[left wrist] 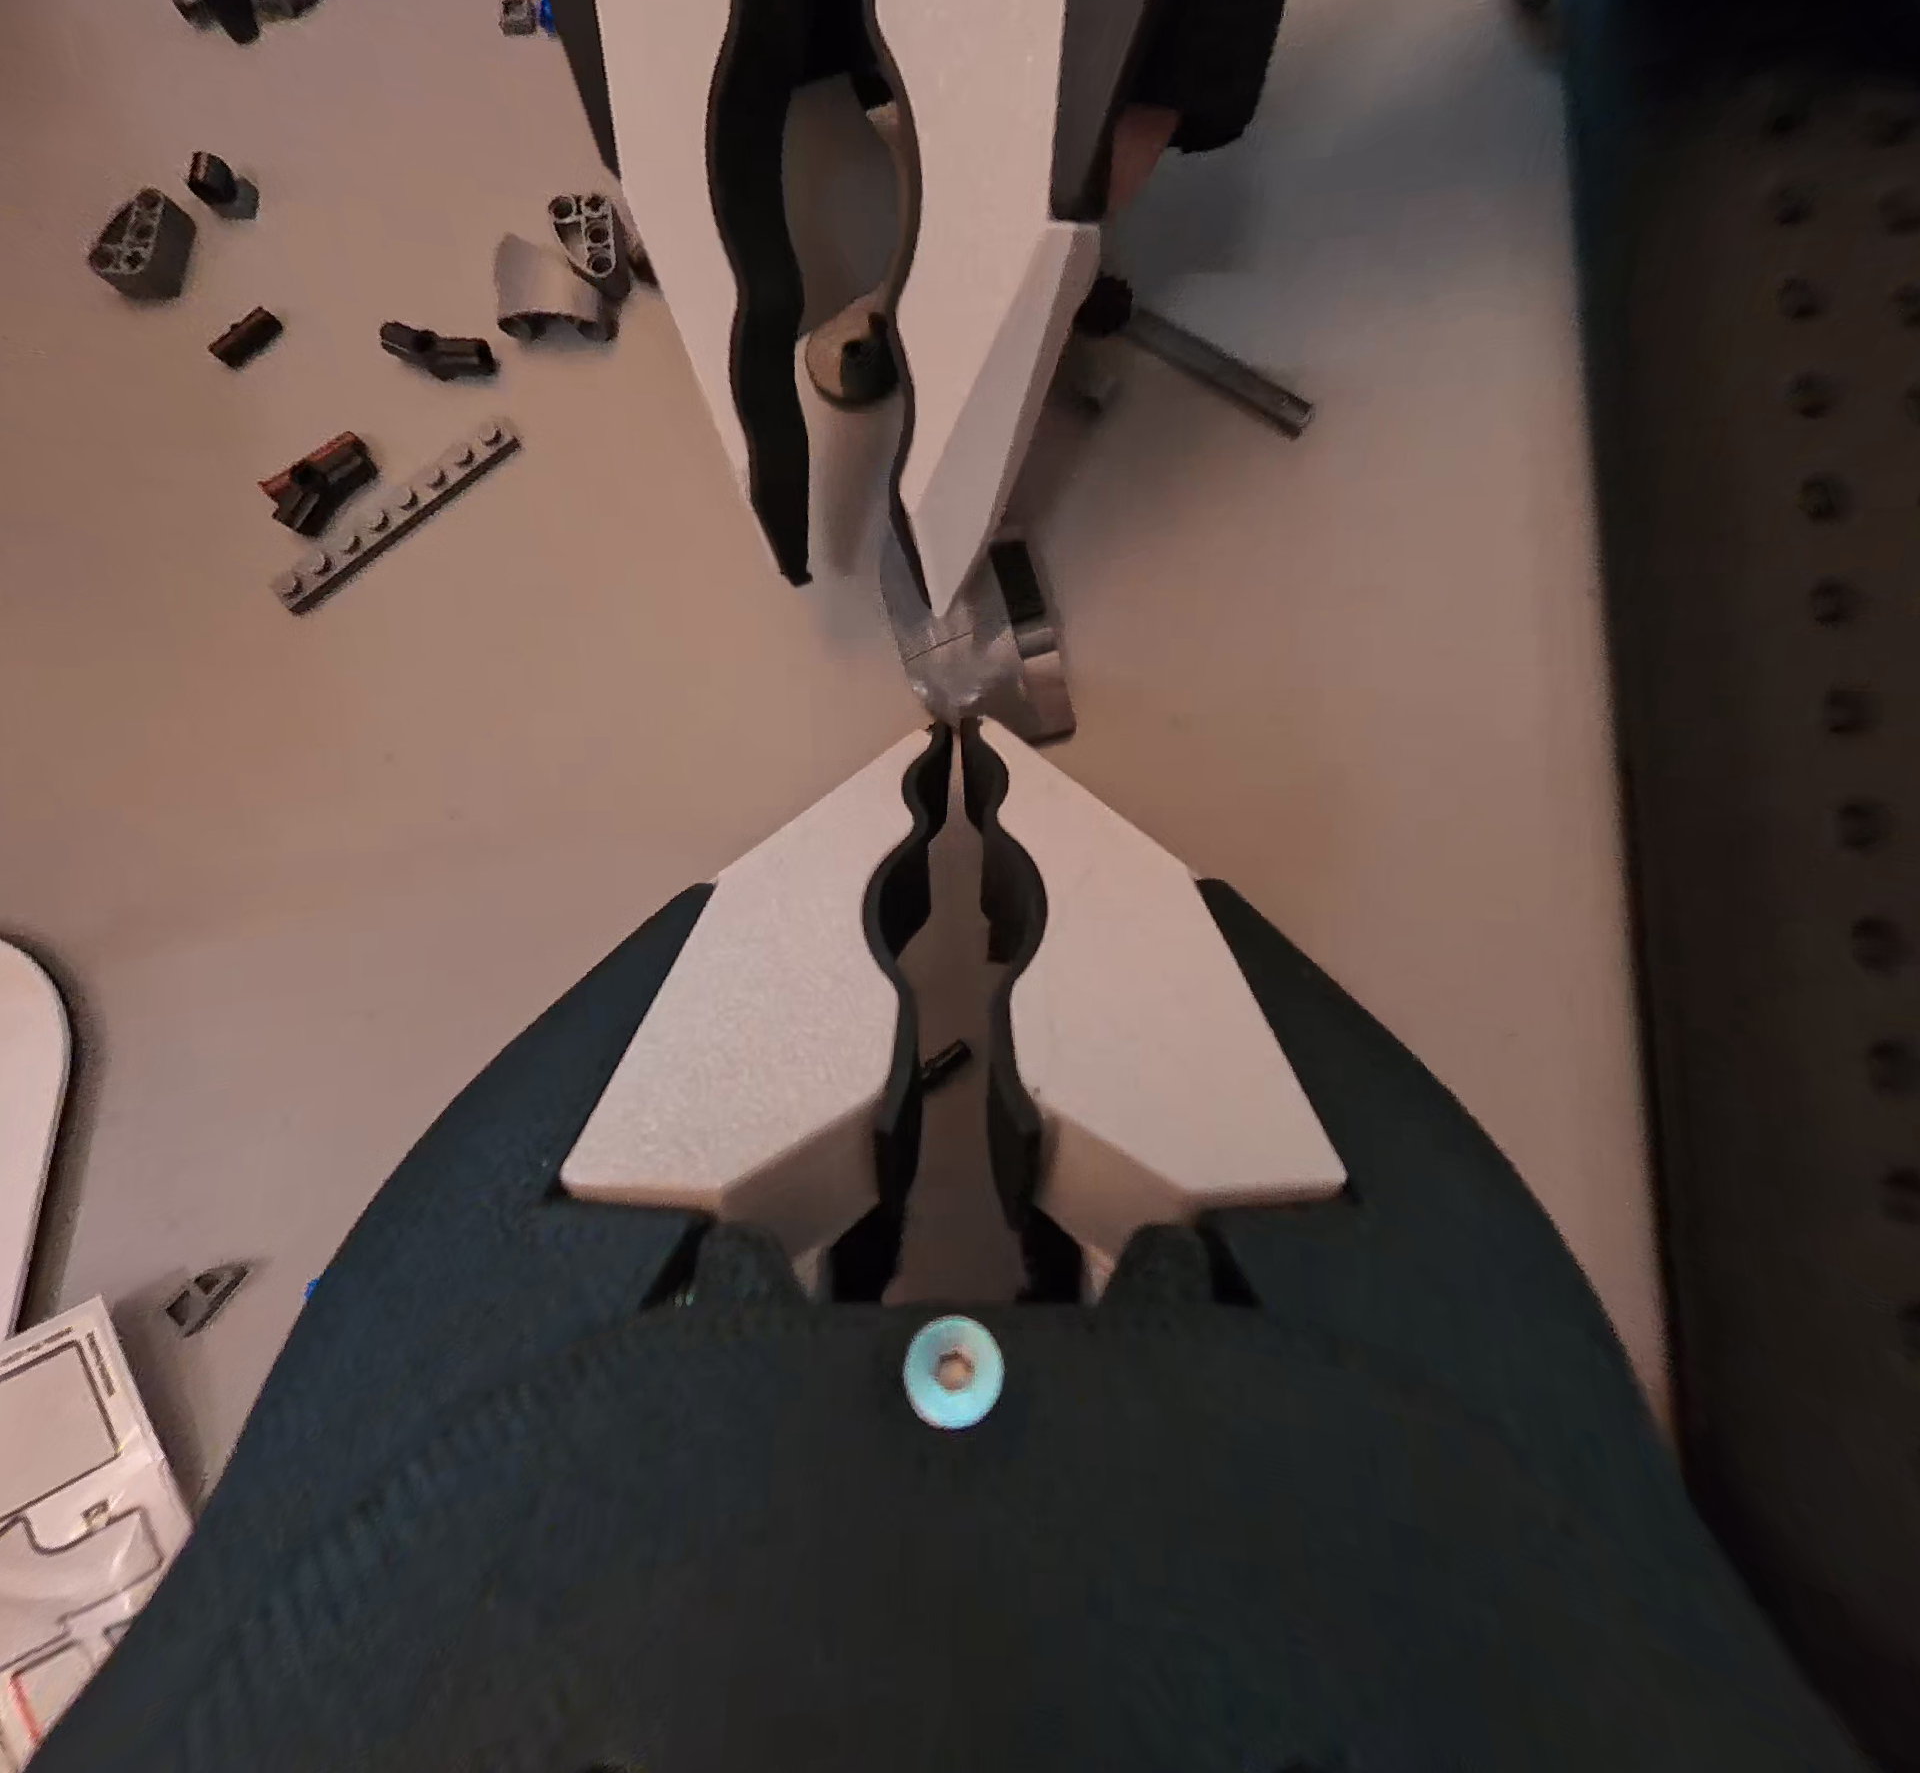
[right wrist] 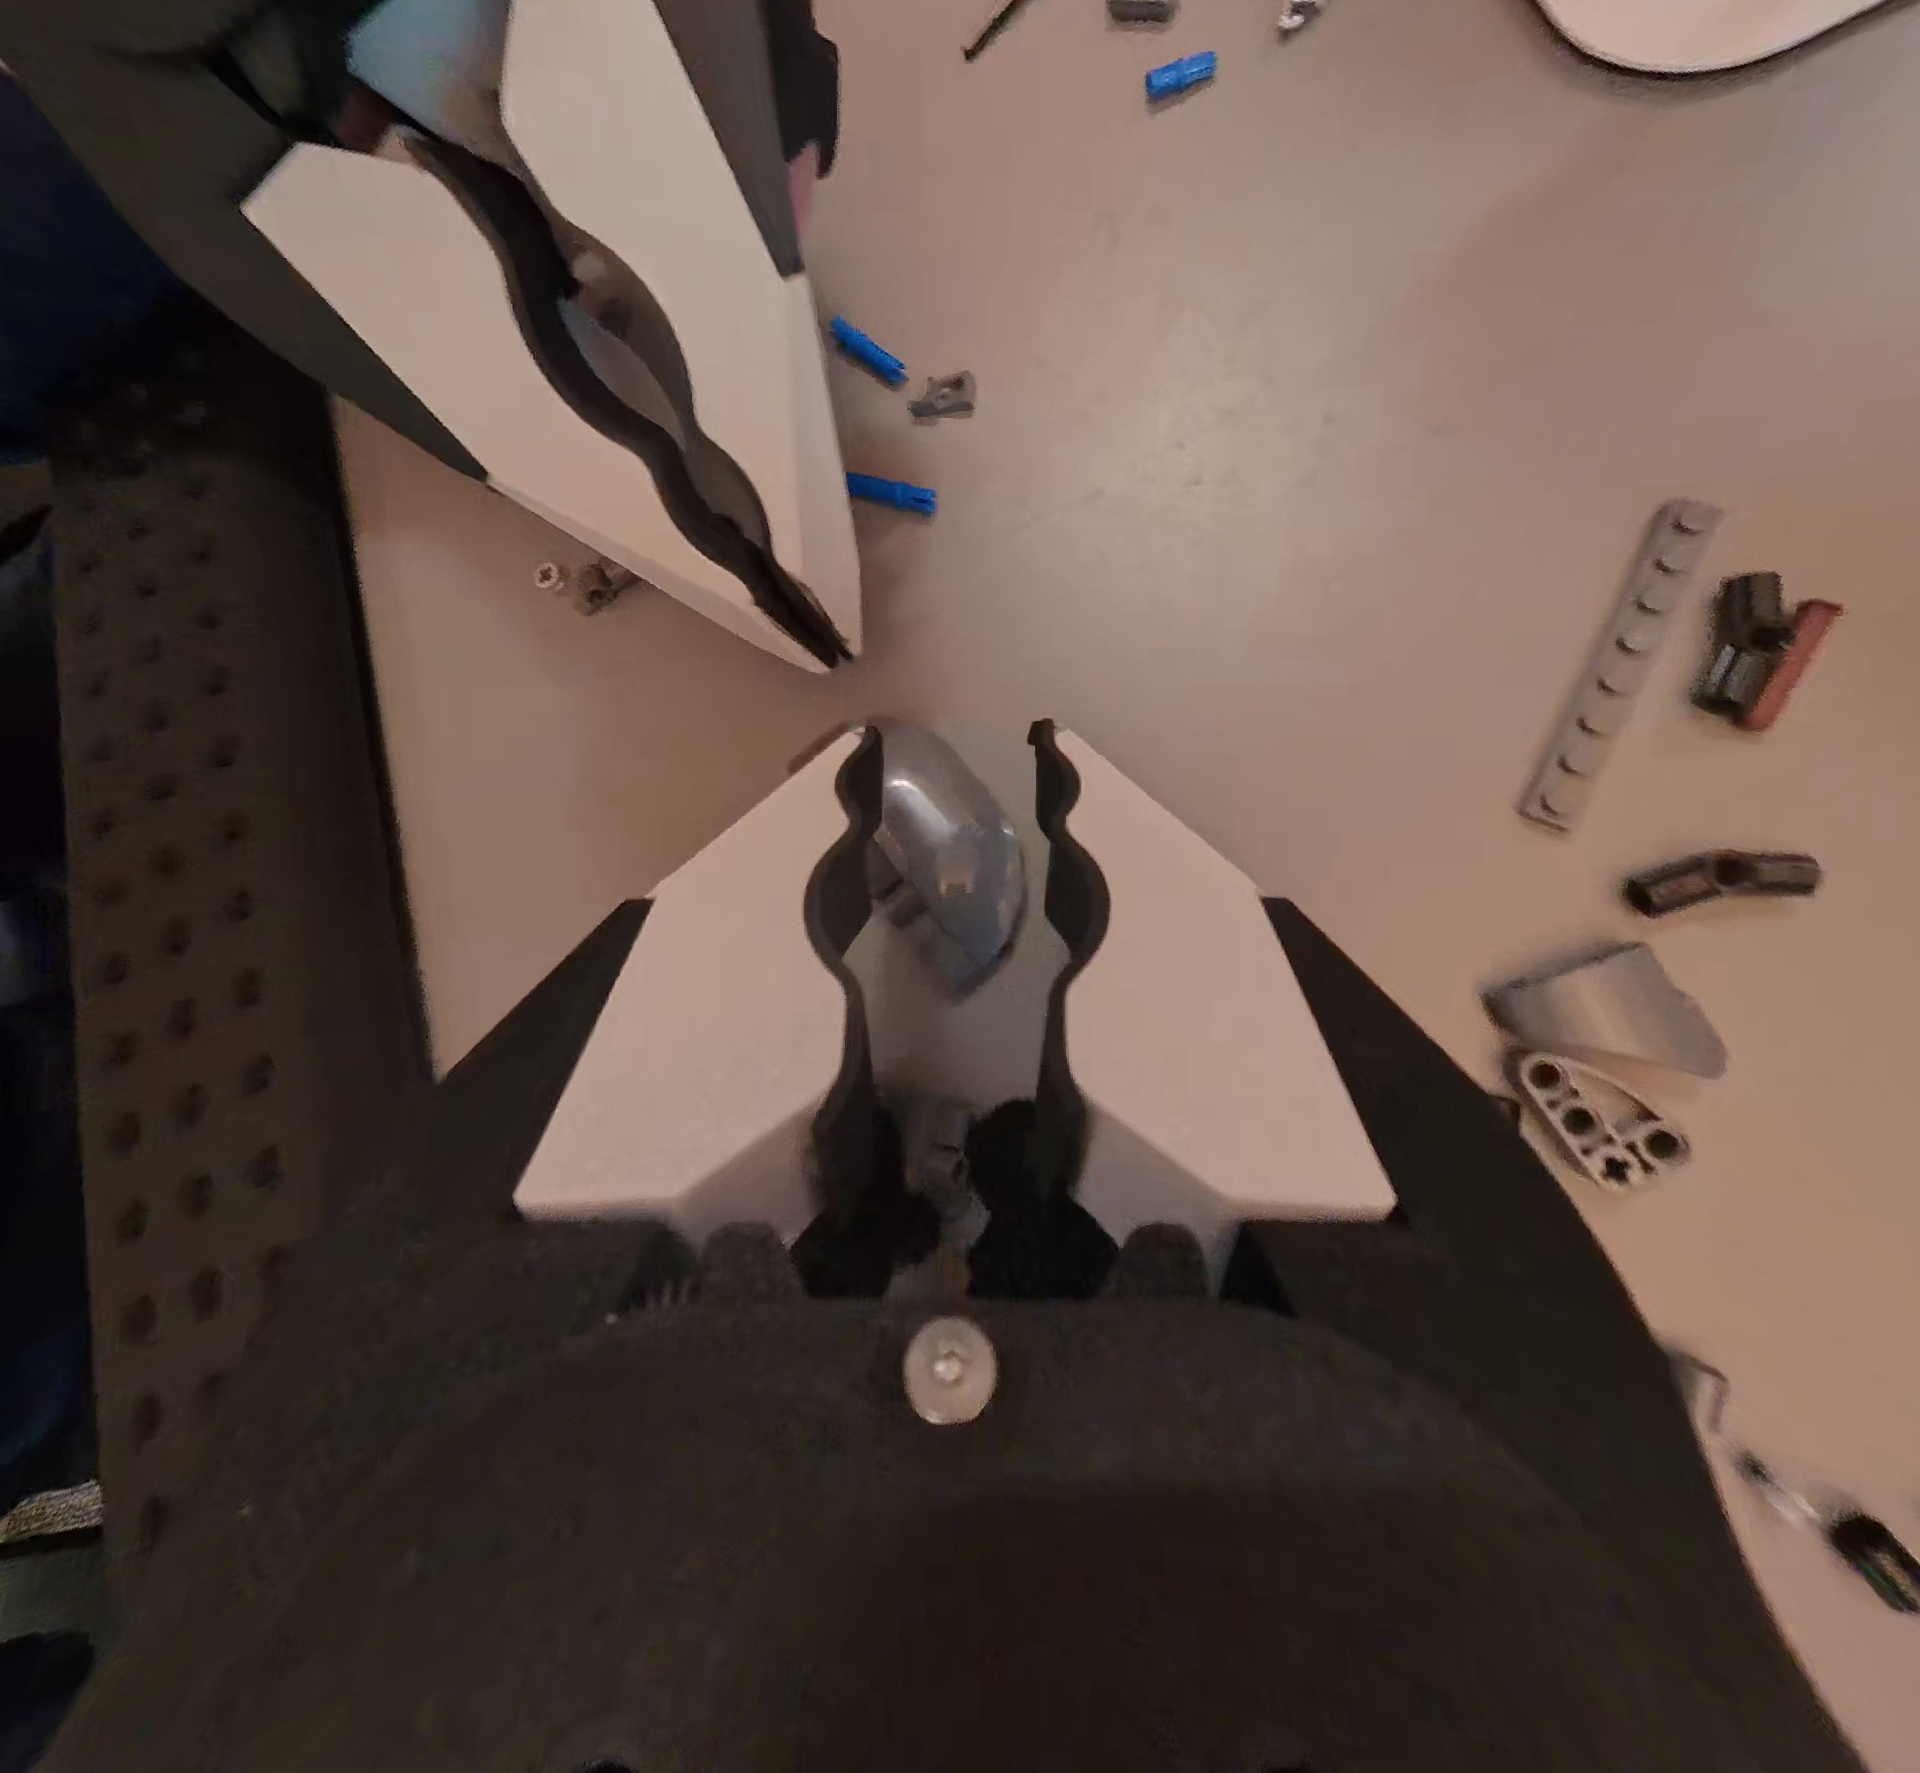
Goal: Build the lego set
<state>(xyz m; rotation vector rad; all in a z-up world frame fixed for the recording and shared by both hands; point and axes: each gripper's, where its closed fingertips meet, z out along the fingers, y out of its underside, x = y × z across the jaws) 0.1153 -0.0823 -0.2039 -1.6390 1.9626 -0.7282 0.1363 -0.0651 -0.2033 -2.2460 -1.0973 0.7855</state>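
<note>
The small grey curved plastic lego assembly (right wrist: 951, 866) sits on the beige table (right wrist: 1299, 393), between the right gripper (right wrist: 951, 736)'s parted jaws, apparently not clamped. The left gripper (left wrist: 948, 736) meets it tip to tip from the other side, jaws pinched nearly shut; whether it holds anything, I can't tell. Early days, I'd say: the long grey studded plate (right wrist: 1616, 669), blue pins (right wrist: 868, 352) and dark connectors (left wrist: 436, 350) lie loose, far out.

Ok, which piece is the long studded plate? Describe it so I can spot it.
On the pale table, look right of the right gripper. The long grey plate lies beside a black-and-red assembly. It alone is a thin strip with one row of studs.
</note>
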